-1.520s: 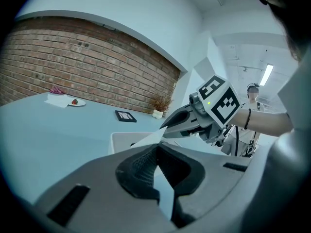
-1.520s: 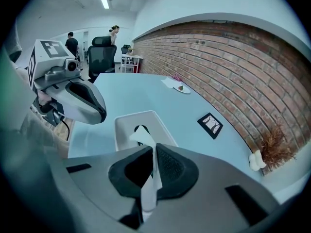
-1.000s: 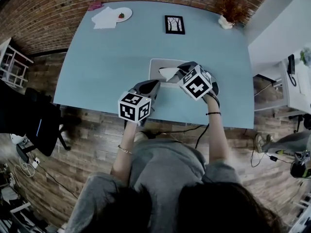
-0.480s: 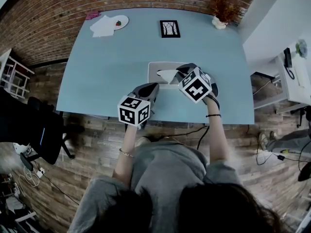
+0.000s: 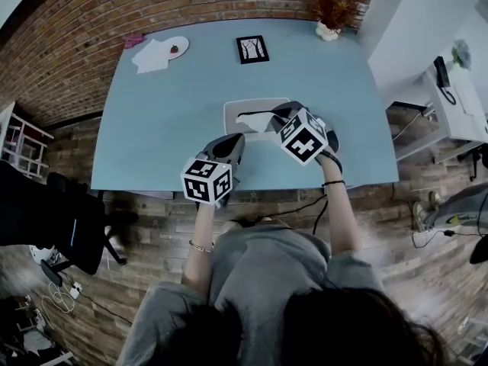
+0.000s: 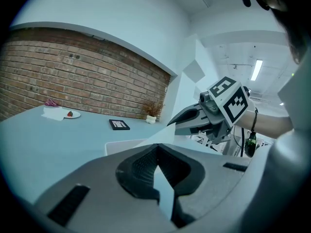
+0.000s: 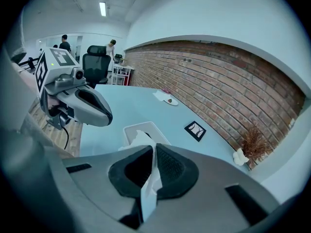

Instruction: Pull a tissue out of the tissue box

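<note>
- Firstly, at the near edge of the table [image 5: 171, 120]: a person's two forearms reach forward, a thin bracelet on the left wrist and a dark band on the right.
- left gripper [image 6: 158, 148]: held over the table's near edge, just near-left of the tissue box; jaws closed together at the tips, nothing caught between them.
- right gripper [image 7: 154, 148]: raised above the right near part of the box, tilted downward; jaws pressed together, pinching a tissue.
- tissue [image 7: 140, 139]: white, crumpled; one end clamped in the right jaws, the rest trailing down to the box's slot.
- tissue box [image 5: 232, 124]: pale, flat, rectangular; lies on the table near its middle, towards the near side.
- picture frame [image 5: 252, 49]: dark, lying flat, beyond the box and well apart from it.
- plate [image 5: 180, 46]: small, white, at the far left, with a small red item on it.
- paper sheets [image 5: 151, 56]: white, just left of the plate.
- potted dried plant [image 5: 329, 17]: white pot, far right corner.
- brick wall [image 5: 91, 14]: runs behind the table's far edge.
</note>
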Demonstrator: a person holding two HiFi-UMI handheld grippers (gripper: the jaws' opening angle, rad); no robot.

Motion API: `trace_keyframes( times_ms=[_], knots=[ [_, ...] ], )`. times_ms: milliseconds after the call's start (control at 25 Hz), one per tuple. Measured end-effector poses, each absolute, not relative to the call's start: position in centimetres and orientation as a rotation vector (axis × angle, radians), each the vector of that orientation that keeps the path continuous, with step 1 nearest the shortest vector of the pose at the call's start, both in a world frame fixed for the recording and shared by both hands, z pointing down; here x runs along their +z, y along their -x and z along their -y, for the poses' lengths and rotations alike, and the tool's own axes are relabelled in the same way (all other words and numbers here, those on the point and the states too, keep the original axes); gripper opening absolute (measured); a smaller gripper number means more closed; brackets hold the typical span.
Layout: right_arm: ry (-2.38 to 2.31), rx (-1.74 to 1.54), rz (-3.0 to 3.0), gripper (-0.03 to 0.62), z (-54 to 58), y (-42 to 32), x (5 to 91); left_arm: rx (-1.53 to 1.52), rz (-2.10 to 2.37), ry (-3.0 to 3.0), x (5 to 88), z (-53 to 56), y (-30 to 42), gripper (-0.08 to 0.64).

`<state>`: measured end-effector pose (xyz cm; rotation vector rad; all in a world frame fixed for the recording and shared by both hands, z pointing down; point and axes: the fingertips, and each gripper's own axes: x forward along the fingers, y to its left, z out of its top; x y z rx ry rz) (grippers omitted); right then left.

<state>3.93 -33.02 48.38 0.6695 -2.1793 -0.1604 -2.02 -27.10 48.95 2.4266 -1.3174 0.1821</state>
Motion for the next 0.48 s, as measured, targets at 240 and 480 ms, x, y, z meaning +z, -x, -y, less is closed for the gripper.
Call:
trace_keyframes(
  times_ms=[240, 480],
  knots=[
    [-0.682, -0.188, 2.187, 0.002, 32.4, -4.3, 47.8, 0.169, 1.325, -2.442, 48.3, 26.5, 1.4, 0.003],
    [-0.685, -0.222, 2.196, 0.002, 32.1, -4.5, 47.0, 0.152, 1.354, -2.449, 47.5, 26.1, 1.4, 0.003]
  ],
)
